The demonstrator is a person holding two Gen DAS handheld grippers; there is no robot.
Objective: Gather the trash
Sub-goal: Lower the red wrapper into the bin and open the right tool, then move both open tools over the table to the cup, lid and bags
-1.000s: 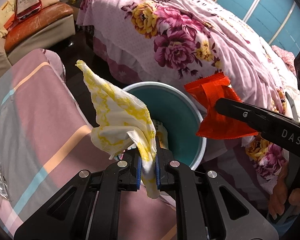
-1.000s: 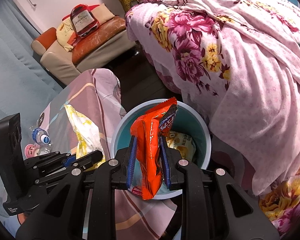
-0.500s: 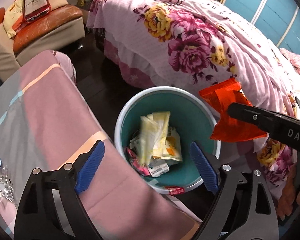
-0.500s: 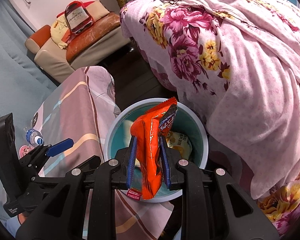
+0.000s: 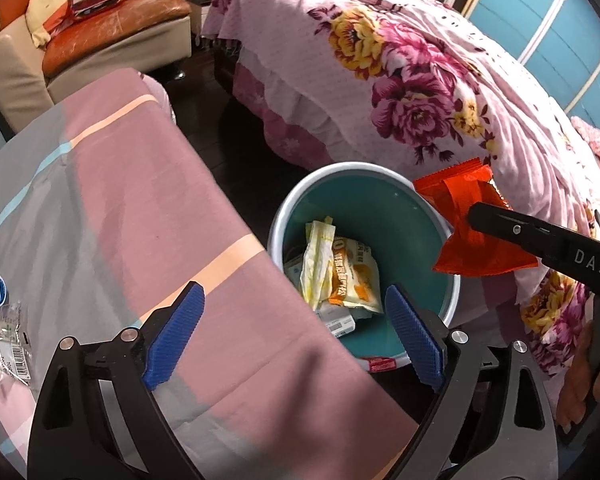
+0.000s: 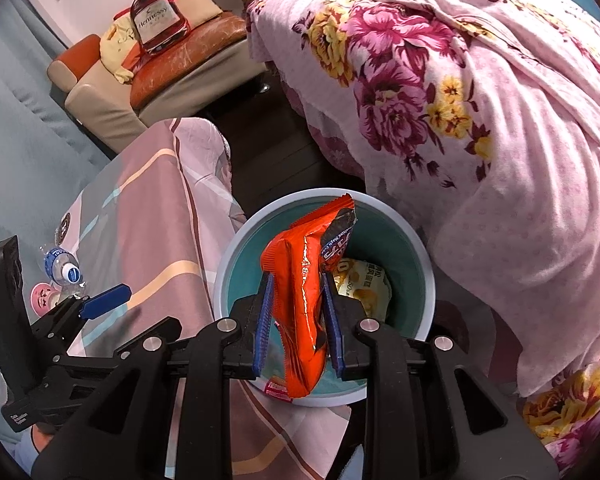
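A teal bin [image 5: 376,204] with a pale rim stands on the floor between the table and the bed; it also shows in the right wrist view [image 6: 404,240]. Inside lie a yellow-white tissue [image 5: 318,256] and snack packets [image 5: 354,280]. My left gripper [image 5: 296,332] is open and empty, above the table edge and the bin's near rim. My right gripper [image 6: 298,320] is shut on an orange-red snack wrapper [image 6: 302,300] and holds it over the bin; the wrapper also shows in the left wrist view [image 5: 472,224].
A table with a pink striped cloth [image 5: 112,208] is at left, with a plastic bottle [image 6: 62,268] and clear wrapper [image 5: 4,344] on it. A bed with a floral cover [image 5: 400,80] is at right. A sofa [image 5: 100,40] stands behind.
My left gripper opened and let go of the yellow-white tissue, which fell into the bin. The right gripper still holds the orange-red wrapper over the bin.
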